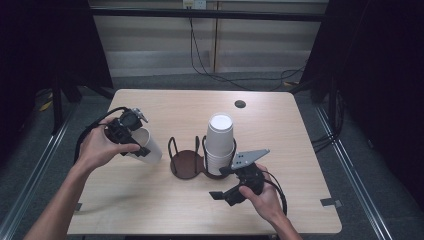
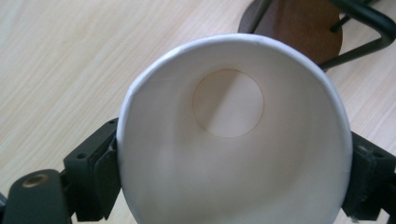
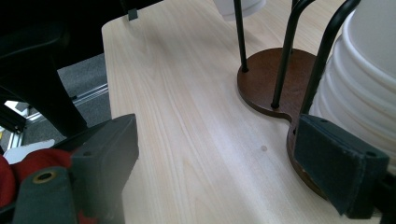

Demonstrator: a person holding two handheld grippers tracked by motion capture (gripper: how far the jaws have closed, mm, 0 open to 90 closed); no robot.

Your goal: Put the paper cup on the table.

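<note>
While the left gripper (image 1: 131,136) clamps a white paper cup (image 1: 148,145) between its 2 jaws, the cup lies tilted above the left part of the table (image 1: 150,200), with its open mouth toward the hand. In the left gripper view the cup (image 2: 233,135) is seen from its mouth, and a black jaw presses its wall on each side; the round bottom is visible deep inside.

At the middle of the table stands a dark brown cup holder (image 1: 187,162) with 2 round bases and thin black wire loops. Its left base is bare. On its right base sits a stack of white cups (image 1: 219,142), upside down, inside the wires.

The right gripper (image 1: 231,182) is just in front of this stack, near the holder, and its jaws stand wide apart with nothing between them. In the right gripper view one jaw is just beside the stack of white cups (image 3: 364,79); I cannot tell whether it touches.

The table top is light wood with fine grain and rounded corners, and it has a small dark round hole (image 1: 240,104) near the far edge. Around the table the floor is grey. Black cables (image 1: 220,75) run over it behind the table, before a pale wall panel. Both sides of the room are dark.
</note>
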